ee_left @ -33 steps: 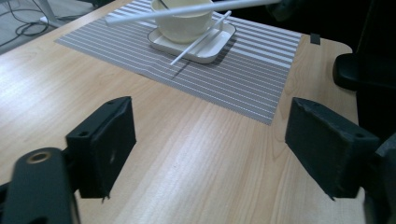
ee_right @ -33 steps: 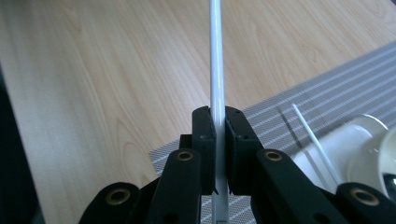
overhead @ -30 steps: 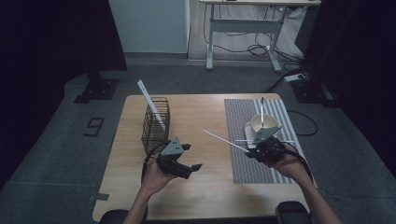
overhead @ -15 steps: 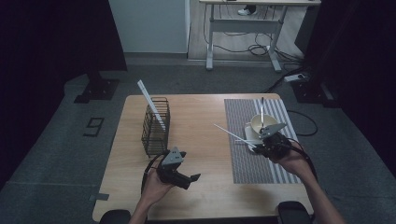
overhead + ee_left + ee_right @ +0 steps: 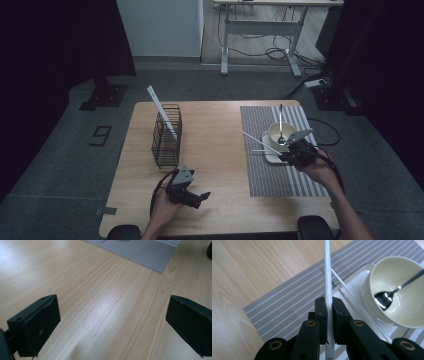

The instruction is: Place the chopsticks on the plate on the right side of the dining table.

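My right gripper (image 5: 289,155) (image 5: 329,302) is shut on a thin white stick (image 5: 260,142) (image 5: 327,267), which points out over the striped placemat (image 5: 270,175) (image 5: 287,307). Just to its right a cream bowl (image 5: 280,134) (image 5: 397,290) with a metal spoon (image 5: 281,117) (image 5: 387,296) stands on a small white plate (image 5: 269,155) (image 5: 353,285). A second white stick (image 5: 352,293) lies across that plate. My left gripper (image 5: 202,196) (image 5: 112,322) is low over bare wood near the front edge; its jaws have just been opening and nothing is between them.
A black wire basket (image 5: 167,137) stands on the left half of the wooden table (image 5: 215,125), with a long white stick (image 5: 160,109) leaning out of it. A cable (image 5: 325,131) runs off the table's right edge. Dark floor surrounds the table.
My left hand has sunk and come nearer the front edge, its jaws spreading. My right hand has carried the white stick to the right, closer to the bowl.
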Demonstrator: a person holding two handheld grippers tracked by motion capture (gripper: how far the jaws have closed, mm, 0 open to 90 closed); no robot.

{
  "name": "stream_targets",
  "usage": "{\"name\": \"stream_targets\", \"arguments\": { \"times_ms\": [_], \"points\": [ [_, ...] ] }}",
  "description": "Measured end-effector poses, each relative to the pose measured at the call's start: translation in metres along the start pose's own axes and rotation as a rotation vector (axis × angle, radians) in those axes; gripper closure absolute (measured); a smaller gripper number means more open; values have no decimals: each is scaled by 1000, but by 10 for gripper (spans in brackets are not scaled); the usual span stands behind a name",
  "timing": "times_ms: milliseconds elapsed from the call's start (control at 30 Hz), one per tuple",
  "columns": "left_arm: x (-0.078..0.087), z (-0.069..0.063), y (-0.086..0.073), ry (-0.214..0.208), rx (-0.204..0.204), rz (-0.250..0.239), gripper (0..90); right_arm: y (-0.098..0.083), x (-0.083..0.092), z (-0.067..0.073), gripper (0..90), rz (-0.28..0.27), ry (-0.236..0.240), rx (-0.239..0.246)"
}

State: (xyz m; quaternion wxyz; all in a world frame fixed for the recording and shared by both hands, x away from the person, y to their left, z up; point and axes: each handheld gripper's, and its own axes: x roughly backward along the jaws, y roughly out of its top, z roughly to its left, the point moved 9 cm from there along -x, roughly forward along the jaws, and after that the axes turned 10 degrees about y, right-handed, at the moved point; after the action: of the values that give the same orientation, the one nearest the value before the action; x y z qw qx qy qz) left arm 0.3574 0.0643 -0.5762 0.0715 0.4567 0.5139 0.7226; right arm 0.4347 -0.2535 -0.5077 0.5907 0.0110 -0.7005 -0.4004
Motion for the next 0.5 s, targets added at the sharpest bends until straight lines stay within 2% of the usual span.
{"name": "stream_targets", "arguments": {
  "times_ms": [167, 500],
  "points": [
    [-6, 4, -11, 17, 0, 38, 0, -9, -4, -12, 834, 16, -11, -16],
    [-9, 6, -15, 23, 4, 57, 0, -29, -16, -33, 835, 45, -23, -51]
  ]
}}
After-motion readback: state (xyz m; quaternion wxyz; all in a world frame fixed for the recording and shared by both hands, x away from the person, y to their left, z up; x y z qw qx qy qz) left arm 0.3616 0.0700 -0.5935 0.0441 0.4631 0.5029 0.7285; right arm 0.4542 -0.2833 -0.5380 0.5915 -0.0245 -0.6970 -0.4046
